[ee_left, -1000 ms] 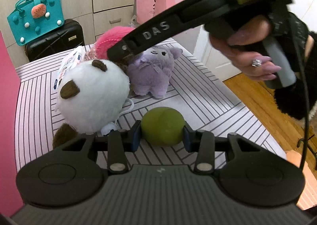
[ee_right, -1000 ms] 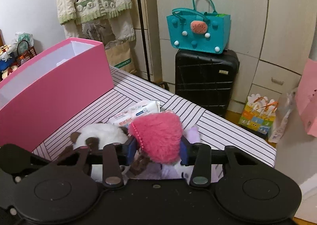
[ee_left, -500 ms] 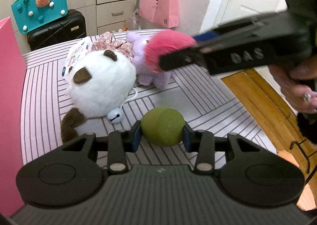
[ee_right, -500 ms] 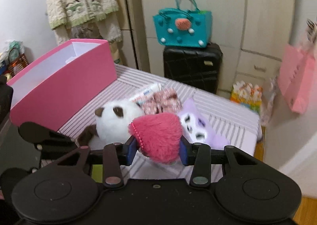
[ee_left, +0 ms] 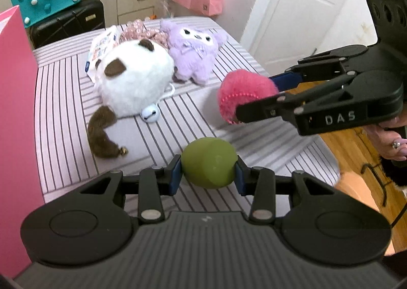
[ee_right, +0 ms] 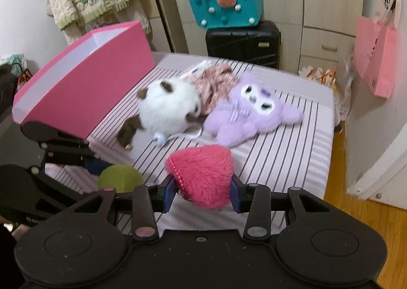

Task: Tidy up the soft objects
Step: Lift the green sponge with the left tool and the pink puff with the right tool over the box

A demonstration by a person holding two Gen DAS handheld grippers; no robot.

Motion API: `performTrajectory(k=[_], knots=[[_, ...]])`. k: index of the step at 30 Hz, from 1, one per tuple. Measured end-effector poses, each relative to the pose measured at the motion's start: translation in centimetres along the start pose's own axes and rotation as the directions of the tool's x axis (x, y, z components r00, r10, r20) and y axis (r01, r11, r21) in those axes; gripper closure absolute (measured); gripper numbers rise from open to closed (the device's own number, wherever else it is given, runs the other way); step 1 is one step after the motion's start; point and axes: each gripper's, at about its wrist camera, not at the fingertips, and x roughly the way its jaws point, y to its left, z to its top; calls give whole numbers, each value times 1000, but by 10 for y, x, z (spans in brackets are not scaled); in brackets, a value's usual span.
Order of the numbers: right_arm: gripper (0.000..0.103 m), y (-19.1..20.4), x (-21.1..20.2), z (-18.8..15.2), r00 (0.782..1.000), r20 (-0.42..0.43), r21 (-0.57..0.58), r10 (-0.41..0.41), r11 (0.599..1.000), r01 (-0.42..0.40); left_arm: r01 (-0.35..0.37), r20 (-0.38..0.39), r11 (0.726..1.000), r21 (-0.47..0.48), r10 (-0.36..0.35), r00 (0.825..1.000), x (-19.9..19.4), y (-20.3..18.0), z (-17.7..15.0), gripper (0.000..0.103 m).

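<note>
My left gripper [ee_left: 208, 174] is shut on a green soft ball [ee_left: 208, 161], held above the striped table [ee_left: 63, 141]. My right gripper [ee_right: 202, 193] is shut on a pink fluffy toy [ee_right: 201, 174]; in the left wrist view that pink fluffy toy [ee_left: 244, 97] hangs above the table's right side. A white plush with brown ears [ee_left: 134, 85], a purple plush [ee_left: 193, 52] and a floral fabric piece [ee_right: 216, 83] lie together at the far end of the table. A pink box [ee_right: 84, 83] stands open along the table's left side. The green ball [ee_right: 119, 178] shows at the lower left of the right wrist view.
A wipes packet [ee_left: 101, 47] lies behind the white plush. Beyond the table stand a black suitcase [ee_right: 241, 42] with a teal bag [ee_right: 226, 6] on it, and a pink paper bag [ee_right: 379, 52] hangs by the drawers. Wooden floor [ee_left: 356, 141] and a white door [ee_left: 292, 9] are at right.
The right gripper carried the pink toy away from the plush pile, toward the table's near right side. The left gripper with the green ball shifted slightly and turned; the pile looks farther off.
</note>
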Motion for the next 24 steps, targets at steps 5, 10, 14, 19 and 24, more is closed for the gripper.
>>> performTrajectory(k=[5,10,14,19,24], knots=[[55,14,-5,-10,998,-63,14,25,1000,-25,39,-53,999,6,-39,998,-12,1,-6,63],[55,28,-14,-19,992,-99,37,80,996,-77,55,-84,998,30,-52,995,-33,-1,-10,63],[55,41,-24,-20,985,-111,52,133,990,-128,67,-103,997,37,-63,993,-54,3,-10,63],[55,60,-37,-12,976,-120,58,184,982,-178,61,-114,997,42,-56,992,-81,12,-9,63],[55,82,-48,2,968,-126,31,216,976,-214,73,-131,997,7,-72,989,-110,26,-7,63]])
